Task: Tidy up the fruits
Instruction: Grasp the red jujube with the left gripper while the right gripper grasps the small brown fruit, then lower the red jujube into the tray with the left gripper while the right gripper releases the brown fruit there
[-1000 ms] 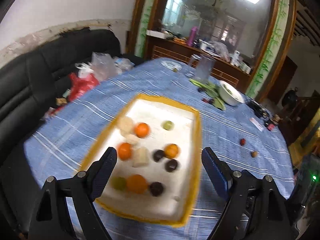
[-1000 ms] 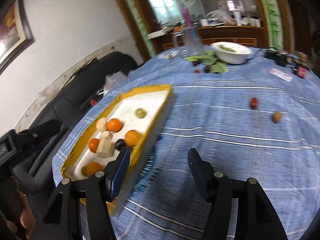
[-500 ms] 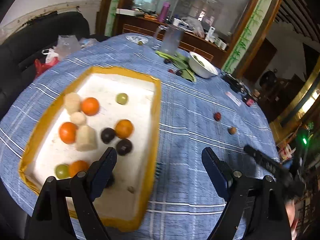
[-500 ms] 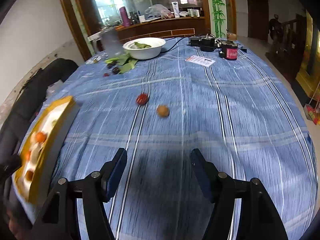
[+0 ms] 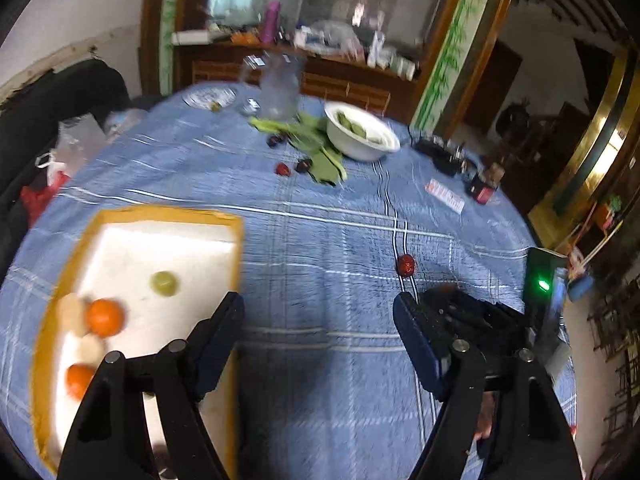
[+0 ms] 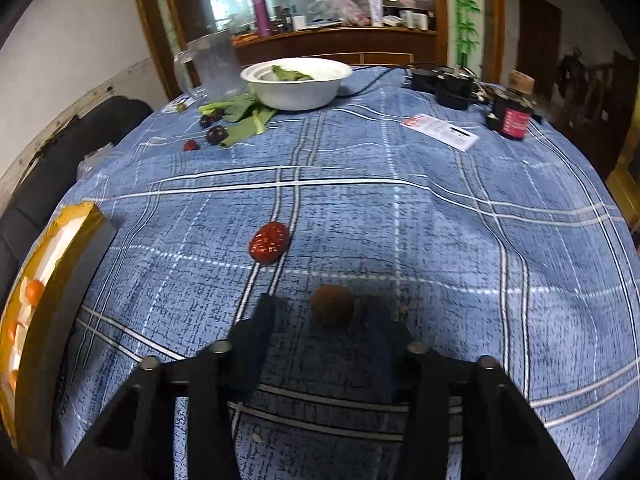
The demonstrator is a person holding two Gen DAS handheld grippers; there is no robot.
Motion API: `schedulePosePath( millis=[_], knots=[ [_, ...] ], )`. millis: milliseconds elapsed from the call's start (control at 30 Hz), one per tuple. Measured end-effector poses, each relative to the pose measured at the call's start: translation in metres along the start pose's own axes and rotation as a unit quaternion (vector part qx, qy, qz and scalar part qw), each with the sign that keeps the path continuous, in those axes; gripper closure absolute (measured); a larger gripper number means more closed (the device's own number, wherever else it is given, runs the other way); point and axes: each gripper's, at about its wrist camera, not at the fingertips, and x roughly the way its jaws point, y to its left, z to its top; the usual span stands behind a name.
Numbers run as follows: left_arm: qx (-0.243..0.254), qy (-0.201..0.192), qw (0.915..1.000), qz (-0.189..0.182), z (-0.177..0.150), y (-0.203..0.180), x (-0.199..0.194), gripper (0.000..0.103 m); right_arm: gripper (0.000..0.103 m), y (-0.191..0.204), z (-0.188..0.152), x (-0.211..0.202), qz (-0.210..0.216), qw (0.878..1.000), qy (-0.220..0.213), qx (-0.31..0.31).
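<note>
A yellow-rimmed white tray (image 5: 236, 240) holds oranges (image 5: 105, 317), a green fruit (image 5: 164, 283) and pale pieces; its edge also shows in the right wrist view (image 6: 76, 220). A red date (image 6: 269, 242) and a small brown fruit (image 6: 333, 310) lie loose on the blue cloth. My right gripper (image 6: 328, 320) is open, low over the cloth, with the brown fruit just ahead between its fingers. My left gripper (image 5: 318, 328) is open and empty above the cloth beside the tray. The red date shows in the left wrist view (image 5: 406, 265) too.
A white bowl (image 6: 298, 82) with greens, leafy stems (image 6: 240, 116), dark cherries (image 6: 216, 135), a small red fruit (image 6: 191, 145), a glass jug (image 6: 212, 66), a paper card (image 6: 442, 131), a dark jar (image 6: 512, 116) and black devices (image 6: 444, 82) sit at the far side. A black sofa (image 5: 48, 104) stands left.
Both grippers swung right, away from the tray. The right gripper dropped low toward the cloth and closed in on the brown fruit, which now sits between its fingertips.
</note>
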Motion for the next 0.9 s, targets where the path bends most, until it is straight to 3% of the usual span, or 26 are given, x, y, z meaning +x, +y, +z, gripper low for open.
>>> schedulePosePath(
  millis=[67, 167, 200, 267, 333, 500, 600, 700, 800, 900],
  knots=[
    [0.005, 0.024, 0.9996, -0.017, 0.010, -0.013, 0.026, 0.027, 0.081, -0.004, 0.000, 0.000, 0.014, 1.000, -0.001, 0.007],
    [0.021, 0.050, 0.9981, -0.031, 0.022, -0.035, 0.065, 0.030, 0.080, -0.011, -0.001, -0.004, 0.012, 1.000, -0.001, 0.015],
    [0.028, 0.058, 0.9972, -0.036, 0.026, -0.042, 0.078, 0.035, 0.081, -0.013, -0.002, -0.005, 0.008, 1.000, -0.001, 0.018],
    [0.041, 0.079, 0.9951, -0.043, 0.028, -0.056, 0.100, 0.061, 0.080, -0.020, -0.002, -0.007, 0.012, 0.999, 0.006, 0.034],
    [0.051, 0.092, 0.9930, -0.053, 0.028, -0.066, 0.118, 0.068, 0.080, -0.026, -0.001, -0.006, 0.015, 0.999, 0.012, 0.044],
    [0.067, 0.085, 0.9917, -0.070, 0.026, -0.083, 0.137, 0.069, 0.080, -0.032, 0.001, -0.007, 0.026, 0.998, 0.021, 0.057],
    [0.083, 0.099, 0.9902, -0.052, 0.022, -0.092, 0.150, 0.069, 0.080, -0.033, 0.002, -0.007, 0.028, 0.997, 0.024, 0.062],
    [0.091, 0.097, 0.9909, -0.024, 0.017, -0.094, 0.153, 0.084, 0.080, -0.031, 0.002, -0.007, 0.022, 0.998, 0.025, 0.059],
    [0.080, 0.092, 0.9925, -0.012, 0.013, -0.090, 0.147, 0.084, 0.080, -0.029, 0.003, -0.006, 0.017, 0.998, 0.025, 0.057],
    [0.063, 0.095, 0.9932, -0.025, 0.009, -0.088, 0.138, 0.084, 0.080, -0.030, 0.003, -0.006, 0.017, 0.998, 0.026, 0.059]
  ],
)
